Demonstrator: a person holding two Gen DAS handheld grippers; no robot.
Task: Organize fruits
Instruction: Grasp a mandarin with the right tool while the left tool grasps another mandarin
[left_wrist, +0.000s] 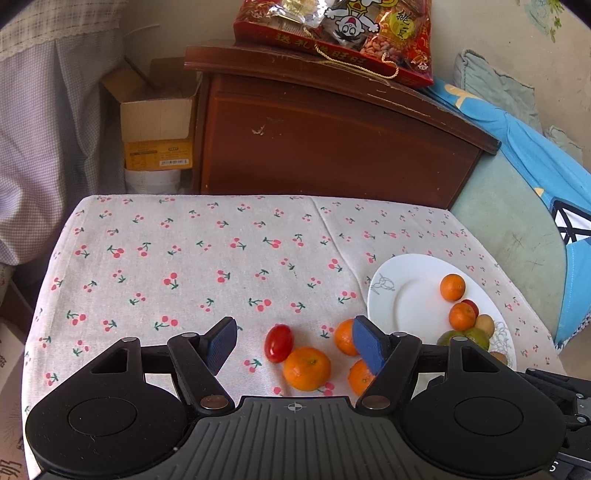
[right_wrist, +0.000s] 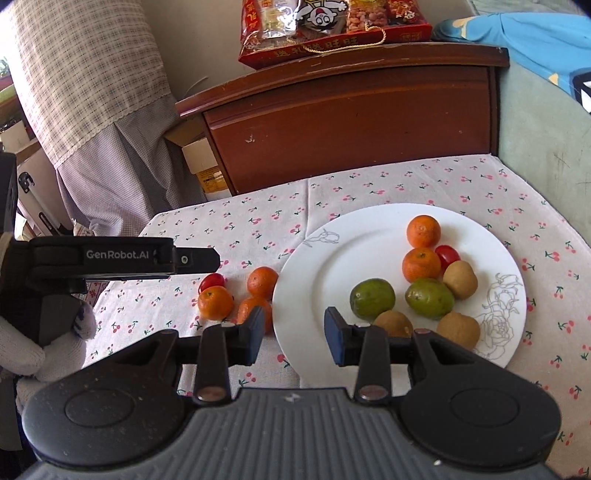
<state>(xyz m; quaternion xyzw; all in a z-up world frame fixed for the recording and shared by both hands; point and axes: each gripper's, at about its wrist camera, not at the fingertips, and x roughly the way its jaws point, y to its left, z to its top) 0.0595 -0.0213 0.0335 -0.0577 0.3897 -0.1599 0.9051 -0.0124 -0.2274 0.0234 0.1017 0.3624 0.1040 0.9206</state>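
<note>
Orange and red fruit is what we are sorting: beside the white plate (right_wrist: 388, 229), off its left rim on the cherry-print cloth of the bench (left_wrist: 184, 258), lie three loose mandarins (left_wrist: 306, 368) and one cherry tomato (left_wrist: 279, 342), bunched close together. On the plate itself we already see two mandarins, a second red tomato, two green citrus (right_wrist: 429, 298) and three brown kiwis (right_wrist: 460, 279), gathered toward its right half. Our left claw (left_wrist: 295, 341) hangs wide and empty just above the loose group, with the tomato and the nearest mandarin between its pads; our right claw (right_wrist: 295, 332) is likewise spread and holds nothing, poised over the plate's near-left rim. We judge the mandarins light, round and prone to roll, with a soft skin that dents, so we would take one across its widest middle with a gentle squeeze. The tomato looks smooth, slippery and easily burst, and wants an even lighter hold. The fruits sit so near each other that closing on one may nudge its neighbours, and the plate's raised rim stands between them and their place. Behind the plate, a dark wooden cabinet (left_wrist: 332, 140) carries a red snack bag (left_wrist: 332, 33), well clear of our work.
</note>
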